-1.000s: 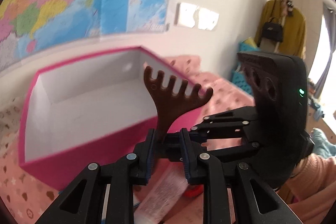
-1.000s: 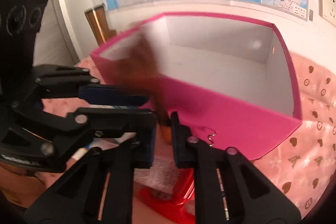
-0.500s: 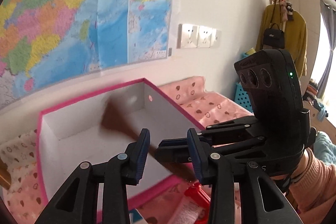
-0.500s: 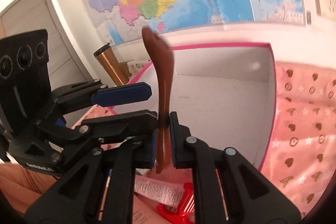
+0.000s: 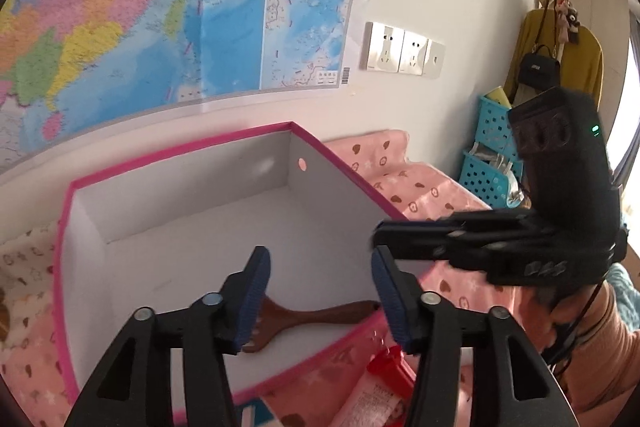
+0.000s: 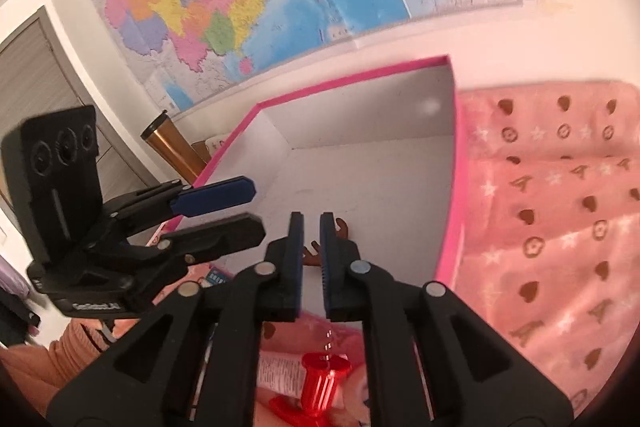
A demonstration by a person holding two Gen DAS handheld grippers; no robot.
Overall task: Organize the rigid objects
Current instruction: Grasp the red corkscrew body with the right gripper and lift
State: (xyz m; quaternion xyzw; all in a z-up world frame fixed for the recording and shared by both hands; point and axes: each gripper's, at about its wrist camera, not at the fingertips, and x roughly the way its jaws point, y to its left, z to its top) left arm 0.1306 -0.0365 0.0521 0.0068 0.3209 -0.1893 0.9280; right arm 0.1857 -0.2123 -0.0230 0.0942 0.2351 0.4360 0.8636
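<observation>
The brown wooden comb (image 5: 308,319) lies flat on the floor of the pink-rimmed box (image 5: 180,155), near its front wall. The left gripper (image 5: 320,291) hovers above it, jaws opening with nothing between them. The right gripper (image 6: 310,255) is opening from a narrow gap, also empty, apparently freed for the red-capped tube (image 6: 320,379) outside the box.

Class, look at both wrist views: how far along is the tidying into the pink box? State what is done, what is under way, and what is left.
Done: the brown wooden comb lies on the floor of the pink box. Under way: nothing is held; the left gripper is opening with nothing between its fingers, and the right gripper, slightly parted, is opening too. Left: the red-capped tube lies outside the box on the pink blanket.
</observation>
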